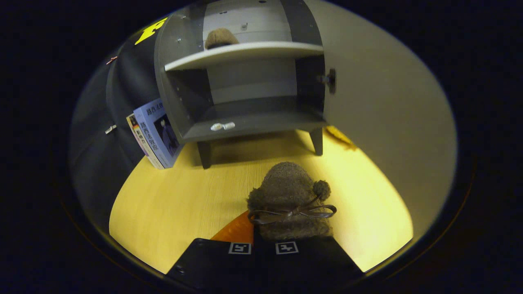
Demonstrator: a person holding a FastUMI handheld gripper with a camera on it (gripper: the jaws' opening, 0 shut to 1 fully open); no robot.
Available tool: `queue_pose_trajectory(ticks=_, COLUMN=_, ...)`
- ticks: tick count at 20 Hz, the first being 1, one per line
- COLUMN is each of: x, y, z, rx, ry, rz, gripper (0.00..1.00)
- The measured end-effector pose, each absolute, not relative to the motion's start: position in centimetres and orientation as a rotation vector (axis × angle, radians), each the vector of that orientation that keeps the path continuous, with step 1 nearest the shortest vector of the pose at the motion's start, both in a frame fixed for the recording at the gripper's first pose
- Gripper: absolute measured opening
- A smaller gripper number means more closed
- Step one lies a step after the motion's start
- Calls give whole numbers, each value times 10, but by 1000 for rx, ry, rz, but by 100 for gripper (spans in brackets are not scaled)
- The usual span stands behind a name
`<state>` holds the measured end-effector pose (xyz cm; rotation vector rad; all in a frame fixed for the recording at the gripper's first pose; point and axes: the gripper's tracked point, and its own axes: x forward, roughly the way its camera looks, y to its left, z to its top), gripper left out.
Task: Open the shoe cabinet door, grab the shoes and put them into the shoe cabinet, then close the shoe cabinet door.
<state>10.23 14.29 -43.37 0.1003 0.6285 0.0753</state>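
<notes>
Tongs (262,248) nearly closed, fuzzy shoe (288,196) just ahead, touching them.

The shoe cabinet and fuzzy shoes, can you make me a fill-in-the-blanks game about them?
1. The cabinet door is ____.
2. One shoe already sits on the ____ shelf.
3. The gripper holds the other shoe, which has a ____ tied on it.
4. Leaning beside the cabinet are some ____.

Missing words: open; upper; bow; books
</notes>
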Motion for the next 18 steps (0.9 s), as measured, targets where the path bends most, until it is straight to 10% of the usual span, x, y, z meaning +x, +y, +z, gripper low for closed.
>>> queue_pose_trajectory(ticks=18, x=307, y=145, z=-140, rx=74, ry=482, rz=156, gripper=7)
